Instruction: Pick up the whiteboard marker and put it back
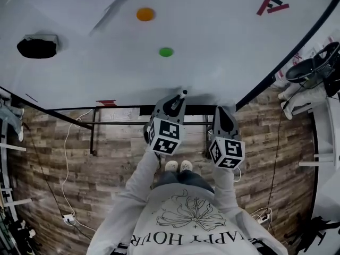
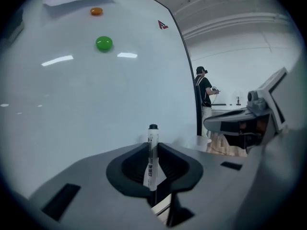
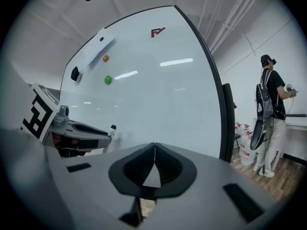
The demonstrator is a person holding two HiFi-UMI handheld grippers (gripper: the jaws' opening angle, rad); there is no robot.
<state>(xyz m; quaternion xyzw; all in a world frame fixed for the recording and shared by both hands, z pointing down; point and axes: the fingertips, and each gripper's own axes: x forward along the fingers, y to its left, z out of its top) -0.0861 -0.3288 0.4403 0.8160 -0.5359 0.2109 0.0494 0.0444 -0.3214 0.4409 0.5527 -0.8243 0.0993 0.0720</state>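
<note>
A white whiteboard marker (image 2: 152, 153) with a black cap stands upright between the jaws of my left gripper (image 2: 152, 147), which is shut on it. In the head view the marker (image 1: 183, 94) pokes out of the left gripper (image 1: 175, 104), its cap close to the whiteboard (image 1: 212, 47); whether it touches I cannot tell. The right gripper view shows the marker's cap (image 3: 112, 127) off to the left. My right gripper (image 3: 153, 147) is shut with nothing in it and sits just right of the left one (image 1: 226, 116).
On the whiteboard are an orange magnet (image 1: 145, 14), a green magnet (image 1: 166, 52), a black eraser (image 1: 37, 47) and a red logo (image 1: 272, 5). A metal frame (image 1: 133, 122) runs under the board over wood floor. A person (image 3: 271, 114) stands far right.
</note>
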